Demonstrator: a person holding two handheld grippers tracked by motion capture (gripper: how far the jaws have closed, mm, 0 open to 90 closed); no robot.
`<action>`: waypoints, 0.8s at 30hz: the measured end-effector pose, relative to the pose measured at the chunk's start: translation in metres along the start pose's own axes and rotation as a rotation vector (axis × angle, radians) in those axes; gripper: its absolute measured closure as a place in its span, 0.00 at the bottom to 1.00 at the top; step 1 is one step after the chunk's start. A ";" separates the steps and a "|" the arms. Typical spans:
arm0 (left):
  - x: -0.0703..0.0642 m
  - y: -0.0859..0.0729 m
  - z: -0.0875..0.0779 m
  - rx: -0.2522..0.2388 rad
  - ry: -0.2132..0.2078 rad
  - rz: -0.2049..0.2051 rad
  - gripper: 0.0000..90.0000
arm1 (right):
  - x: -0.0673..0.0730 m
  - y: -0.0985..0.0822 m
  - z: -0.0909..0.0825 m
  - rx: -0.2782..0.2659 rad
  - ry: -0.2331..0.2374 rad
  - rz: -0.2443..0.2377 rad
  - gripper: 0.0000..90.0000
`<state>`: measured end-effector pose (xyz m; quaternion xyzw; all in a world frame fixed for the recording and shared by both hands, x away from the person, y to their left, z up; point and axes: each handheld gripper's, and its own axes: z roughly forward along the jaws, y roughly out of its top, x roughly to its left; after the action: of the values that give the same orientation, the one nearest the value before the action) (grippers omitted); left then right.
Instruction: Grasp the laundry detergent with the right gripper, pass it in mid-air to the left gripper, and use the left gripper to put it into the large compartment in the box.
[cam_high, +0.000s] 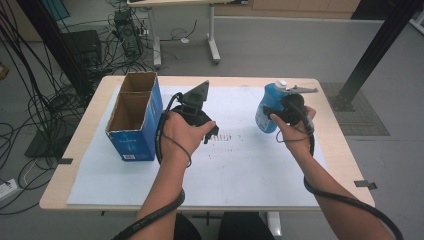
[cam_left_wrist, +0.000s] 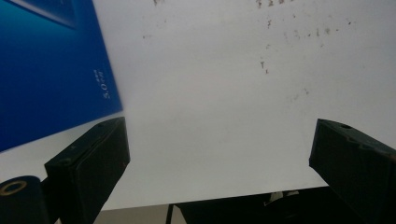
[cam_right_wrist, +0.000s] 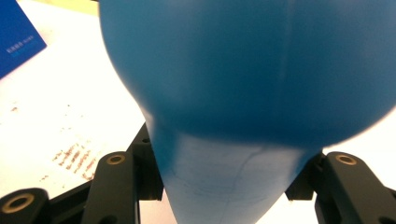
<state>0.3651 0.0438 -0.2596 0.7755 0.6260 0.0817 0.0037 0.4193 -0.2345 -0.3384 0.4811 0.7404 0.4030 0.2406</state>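
Note:
A blue plastic bottle (cam_high: 265, 111) with a white cap stands upright over the right part of the white sheet (cam_high: 235, 165), and my right gripper (cam_high: 286, 111) is shut on it from the right side. In the right gripper view the bottle (cam_right_wrist: 243, 84) bulges wide above the jaws, and its narrow part sits pinched in the gripper (cam_right_wrist: 229, 191). Whether its base touches the sheet I cannot tell. My left gripper (cam_high: 210, 132) hovers over the middle of the sheet, right of the blue box (cam_high: 136, 135). Its jaws stand wide apart, with nothing in the gripper (cam_left_wrist: 219, 154).
The open-topped blue cardboard box (cam_left_wrist: 46, 70) has two brown compartments and stands at the sheet's left side. Faint dark smudges (cam_high: 227, 136) mark the sheet between the hands. Cables and a black frame post (cam_high: 380, 47) are on the floor beyond the table.

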 end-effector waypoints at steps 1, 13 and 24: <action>0.001 0.001 -0.004 -0.003 0.004 0.011 0.06 | -0.002 0.005 -0.002 0.002 0.009 -0.009 0.49; 0.021 0.018 -0.055 -0.065 0.012 0.116 0.06 | -0.005 0.059 -0.010 0.040 0.178 -0.161 0.49; 0.036 0.039 -0.091 -0.108 0.031 0.290 0.06 | 0.014 0.081 0.009 0.048 0.412 -0.288 0.49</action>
<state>0.3981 0.0620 -0.1615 0.8551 0.5022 0.1268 0.0239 0.4622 -0.2015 -0.2760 0.2838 0.8441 0.4364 0.1281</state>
